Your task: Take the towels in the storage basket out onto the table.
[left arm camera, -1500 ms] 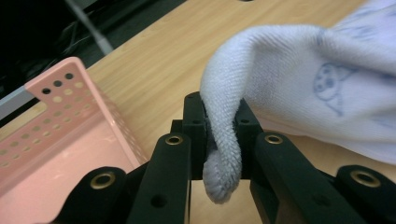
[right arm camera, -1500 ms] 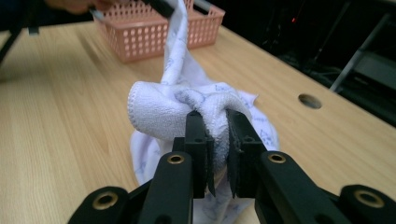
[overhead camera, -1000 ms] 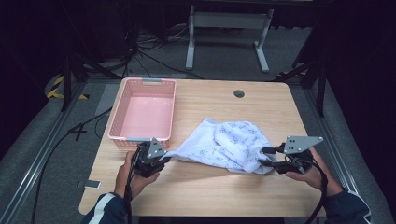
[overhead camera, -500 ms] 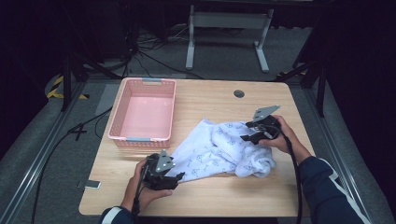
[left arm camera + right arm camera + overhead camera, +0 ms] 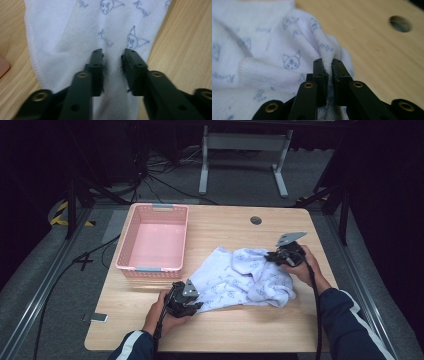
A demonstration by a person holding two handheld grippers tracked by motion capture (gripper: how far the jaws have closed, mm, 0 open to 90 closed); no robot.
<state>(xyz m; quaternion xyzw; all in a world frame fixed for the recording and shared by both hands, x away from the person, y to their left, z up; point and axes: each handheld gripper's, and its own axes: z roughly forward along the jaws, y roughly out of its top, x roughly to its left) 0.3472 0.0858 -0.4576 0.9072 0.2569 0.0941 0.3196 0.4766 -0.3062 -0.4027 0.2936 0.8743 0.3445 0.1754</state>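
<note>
Grip check first: left hand-held gripper (image 5: pixel 113 72) just closed on the near-left edge of the crumpled white printed cotton cloth (image 5: pixel 245 277), right hand-held gripper (image 5: pixel 327 75) pinching a far fold toward the table's (image 5: pixel 225 227) right edge. Lift evenly, spread taut, clear of the pink plastic basket (image 5: pixel 131 245).

bare table (image 5: pixel 240 330) lies free around the cloth (image 5: pixel 240 280); the pink basket (image 5: pixel 154 240) blocks the far left.
</note>
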